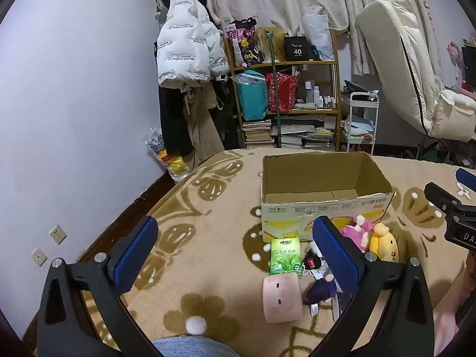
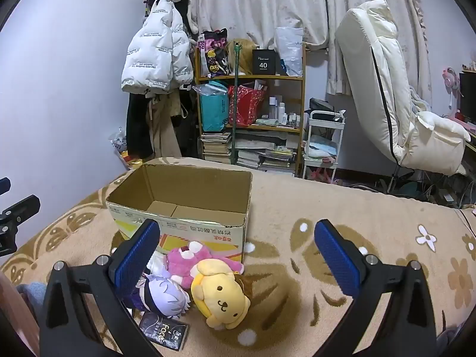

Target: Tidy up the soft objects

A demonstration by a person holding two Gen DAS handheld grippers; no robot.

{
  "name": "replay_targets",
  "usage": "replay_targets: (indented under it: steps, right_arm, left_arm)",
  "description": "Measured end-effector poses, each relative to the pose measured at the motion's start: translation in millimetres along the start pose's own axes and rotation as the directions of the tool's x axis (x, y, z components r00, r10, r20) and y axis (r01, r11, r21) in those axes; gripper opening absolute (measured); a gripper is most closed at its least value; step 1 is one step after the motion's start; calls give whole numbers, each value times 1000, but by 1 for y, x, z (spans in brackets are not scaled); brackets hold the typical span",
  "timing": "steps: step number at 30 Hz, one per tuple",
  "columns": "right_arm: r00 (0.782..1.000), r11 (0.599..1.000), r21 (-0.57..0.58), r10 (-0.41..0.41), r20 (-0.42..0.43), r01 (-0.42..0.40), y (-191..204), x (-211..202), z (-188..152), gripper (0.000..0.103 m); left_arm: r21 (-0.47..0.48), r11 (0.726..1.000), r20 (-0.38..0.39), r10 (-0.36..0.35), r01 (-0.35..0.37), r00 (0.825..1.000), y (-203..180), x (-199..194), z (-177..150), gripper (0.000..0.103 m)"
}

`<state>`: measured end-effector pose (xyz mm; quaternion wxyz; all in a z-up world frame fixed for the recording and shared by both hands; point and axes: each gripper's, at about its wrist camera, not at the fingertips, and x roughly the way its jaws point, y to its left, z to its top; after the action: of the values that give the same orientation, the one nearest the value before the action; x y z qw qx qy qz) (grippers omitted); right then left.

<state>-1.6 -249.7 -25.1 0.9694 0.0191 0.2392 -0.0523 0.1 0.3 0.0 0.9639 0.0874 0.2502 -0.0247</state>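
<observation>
An open, empty cardboard box (image 1: 324,196) (image 2: 184,199) stands on the patterned blanket. In front of it lie soft toys: a yellow dog plush (image 2: 221,294) (image 1: 383,244), a pink plush (image 2: 193,260) (image 1: 357,232), a white-haired purple doll (image 2: 165,294) (image 1: 321,288) and a pink pig-face cushion (image 1: 282,299). A green tissue pack (image 1: 284,255) and a dark "Face" packet (image 2: 165,331) lie beside them. My left gripper (image 1: 235,253) is open above the blanket, left of the toys. My right gripper (image 2: 238,257) is open above the yellow plush.
The blanket (image 2: 342,214) covers a bed or table that ends at the left near a wall (image 1: 74,104). Behind stand a cluttered shelf (image 1: 285,89), hanging coats (image 1: 187,44), a white cart (image 2: 324,136) and a white recliner (image 2: 386,89).
</observation>
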Motion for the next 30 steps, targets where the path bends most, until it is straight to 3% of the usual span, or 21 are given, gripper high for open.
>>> replay_targets:
  steps: [30]
  right_arm:
    - [1000,1000,1,1,2,-1,0,0,0,103]
  left_arm:
    - [12,1000,-7,2,-2,1000,-2,1,0,103]
